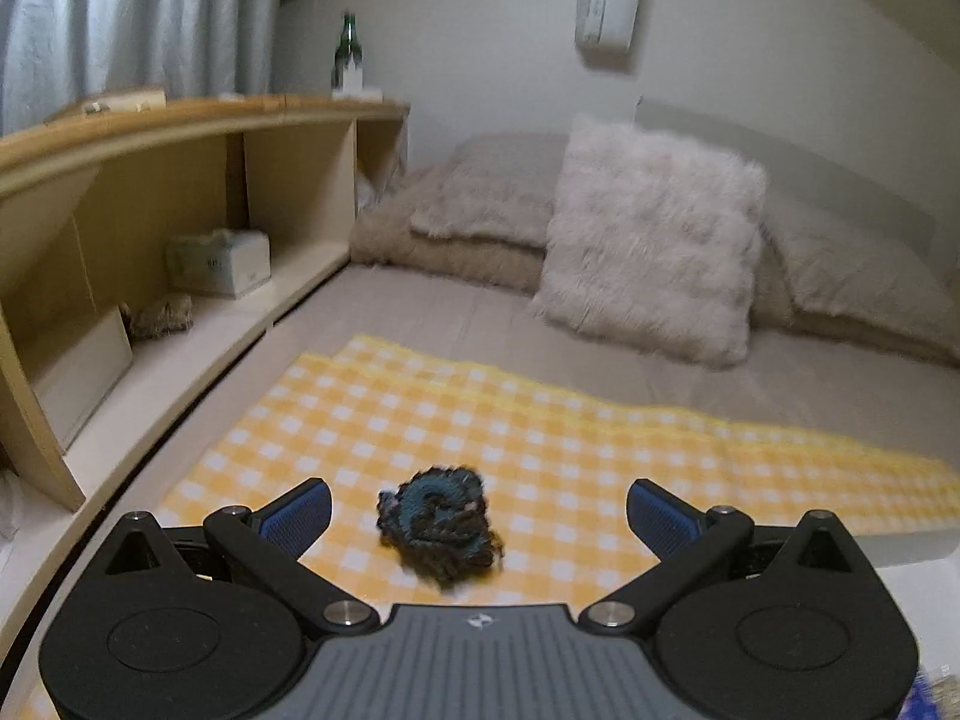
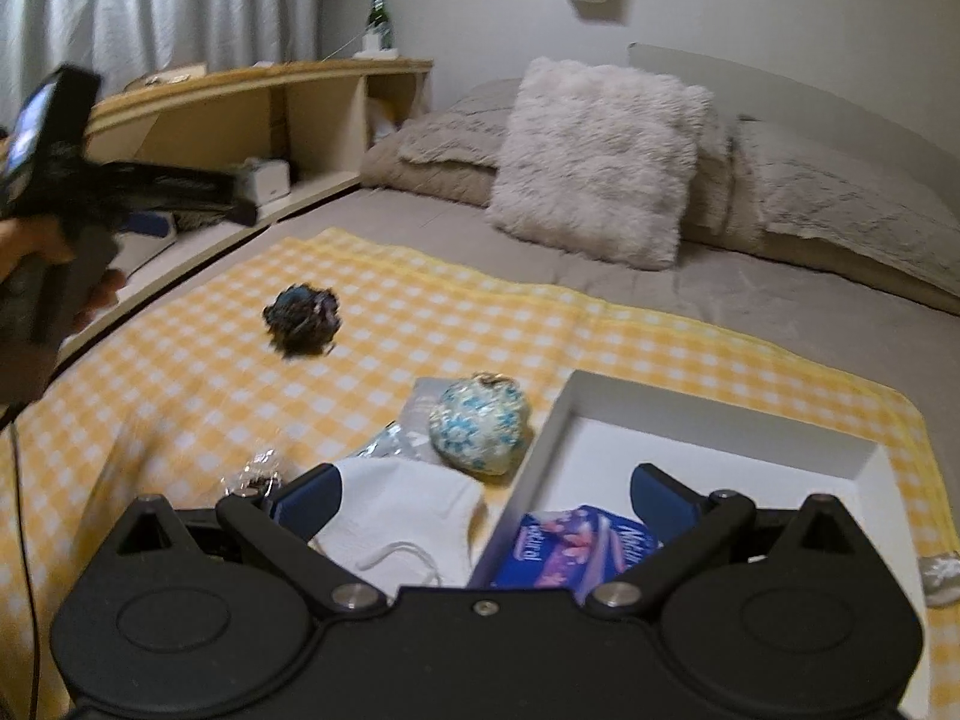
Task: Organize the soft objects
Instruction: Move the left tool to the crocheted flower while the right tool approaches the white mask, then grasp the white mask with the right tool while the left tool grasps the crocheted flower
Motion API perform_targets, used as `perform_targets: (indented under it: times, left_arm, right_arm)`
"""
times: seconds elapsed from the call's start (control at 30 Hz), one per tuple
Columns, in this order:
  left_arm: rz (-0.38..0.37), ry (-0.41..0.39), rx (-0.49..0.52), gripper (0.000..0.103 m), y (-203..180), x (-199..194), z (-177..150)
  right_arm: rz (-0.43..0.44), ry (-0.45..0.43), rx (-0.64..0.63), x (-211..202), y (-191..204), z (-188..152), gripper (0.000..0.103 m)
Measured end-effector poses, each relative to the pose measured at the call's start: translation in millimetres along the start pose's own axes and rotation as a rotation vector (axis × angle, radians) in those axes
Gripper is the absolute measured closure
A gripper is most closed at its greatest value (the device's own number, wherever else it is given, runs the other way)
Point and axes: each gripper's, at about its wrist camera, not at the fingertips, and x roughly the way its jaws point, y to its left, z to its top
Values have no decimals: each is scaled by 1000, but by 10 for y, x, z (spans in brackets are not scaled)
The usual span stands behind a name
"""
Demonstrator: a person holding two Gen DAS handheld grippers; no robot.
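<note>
**Sorting soft stuff on the bed, both grippers spread wide**

Standing by the bed, I saw a yellow checked cloth [image 2: 198, 372] laid across the grey sheet, with all the soft bits sitting on it. The left gripper [image 1: 478, 513] hung just above the cloth with its jaws spread apart and nothing between them. A dark teal scrunchie [image 1: 441, 525] lay on the cloth right in front of it, lined up with the gap between the blue pads [image 1: 300, 513] but not touching either one. From the other camera, that same scrunchie was toward the cloth's left edge, well apart from everything else.

The right gripper [image 2: 486, 507] was released too, jaws wide, holding nothing. It hovered over the near part of the cloth, straddling the left wall of a white box [image 2: 720, 414] that sat on the cloth's right side. Inside the box, at its near left corner, was a purple packet [image 2: 576, 546]. Just outside that wall lay a white cloth pouch [image 2: 402, 516] with a drawstring, and beyond it a blue-flowered fabric ball [image 2: 480, 426] resting on a silvery wrapper [image 2: 390, 441], just beside the box. Something small and shiny [image 2: 255, 474] sat left of the pouch, too blurry to call.

A fluffy pink cushion [image 2: 600, 156] leaned on the pillows at the bed's head.
</note>
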Motion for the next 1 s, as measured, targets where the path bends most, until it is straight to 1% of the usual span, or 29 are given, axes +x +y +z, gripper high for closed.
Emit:
perform_targets:
  times: [0.1, 0.23, 0.33, 0.4, 0.53, 0.57, 0.6, 0.8, 0.87, 0.93, 1.0]
  left_arm:
    - [31, 38, 4, 0, 76, 269, -18]
    - [56, 94, -31, 0, 168, 594, -69]
    - [55, 133, -29, 0, 161, 797, -123]
    - [53, 157, -19, 0, 127, 917, -155]
    - [43, 186, -22, 0, 80, 1130, -207]
    - [42, 193, -21, 0, 68, 1181, -221]
    - [43, 199, -17, 0, 54, 1225, -237]
    - [60, 225, -16, 0, 55, 1443, -309]
    - [64, 234, -28, 0, 79, 1504, -325]
    - [68, 242, -37, 0, 106, 1554, -339]
    - [74, 252, -40, 0, 126, 1598, -354]
  right_arm:
    - [32, 4, -71, 119, 94, -46, 0]
    - [123, 86, -175, 338, 252, -98, 0]
    - [155, 140, -270, 514, 390, -146, 0]
    - [174, 172, -309, 627, 451, -173, 0]
    - [208, 237, -336, 867, 502, -212, 2]
    - [211, 249, -340, 926, 513, -218, 6]
    - [217, 263, -343, 980, 523, -224, 8]
    - [243, 329, -372, 1240, 529, -283, 10]
    - [247, 349, -389, 1295, 534, -318, 14]
    - [258, 346, -412, 1326, 539, -342, 15]
    - [279, 362, -387, 1364, 516, -335, 20]
